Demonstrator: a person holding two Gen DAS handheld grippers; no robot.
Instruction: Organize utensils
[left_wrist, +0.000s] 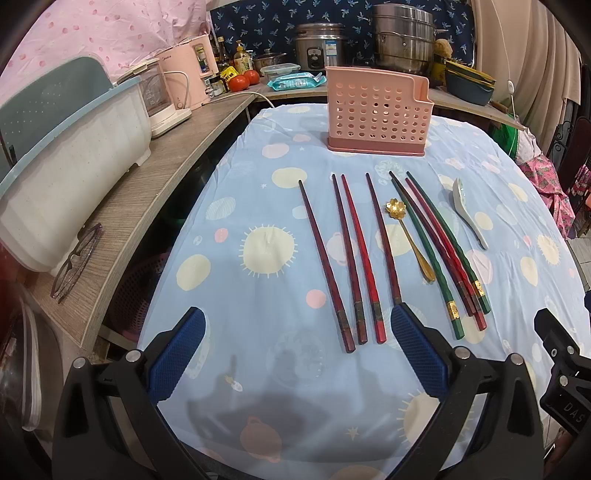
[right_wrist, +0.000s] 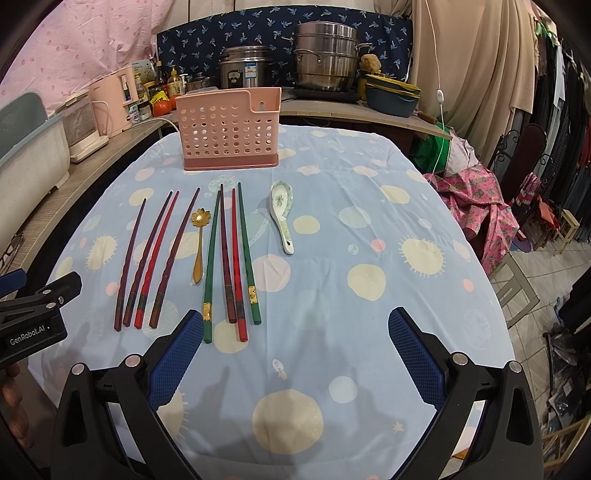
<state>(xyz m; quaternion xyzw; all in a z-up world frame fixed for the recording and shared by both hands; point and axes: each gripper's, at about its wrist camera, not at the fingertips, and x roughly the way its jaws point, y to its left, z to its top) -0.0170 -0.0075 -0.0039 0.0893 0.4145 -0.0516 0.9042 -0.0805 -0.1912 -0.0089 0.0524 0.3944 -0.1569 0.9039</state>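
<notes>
A pink perforated utensil holder stands upright at the table's far side. Before it lie several red and dark chopsticks, a gold flower spoon, several green and red chopsticks, and a white ceramic spoon. My left gripper is open above the near ends of the dark chopsticks. My right gripper is open and empty, just right of the green chopsticks' near ends.
The table has a blue patterned cloth. A wooden counter on the left holds a dish rack, glasses and appliances. Pots stand at the back. Clothes and stools are on the right.
</notes>
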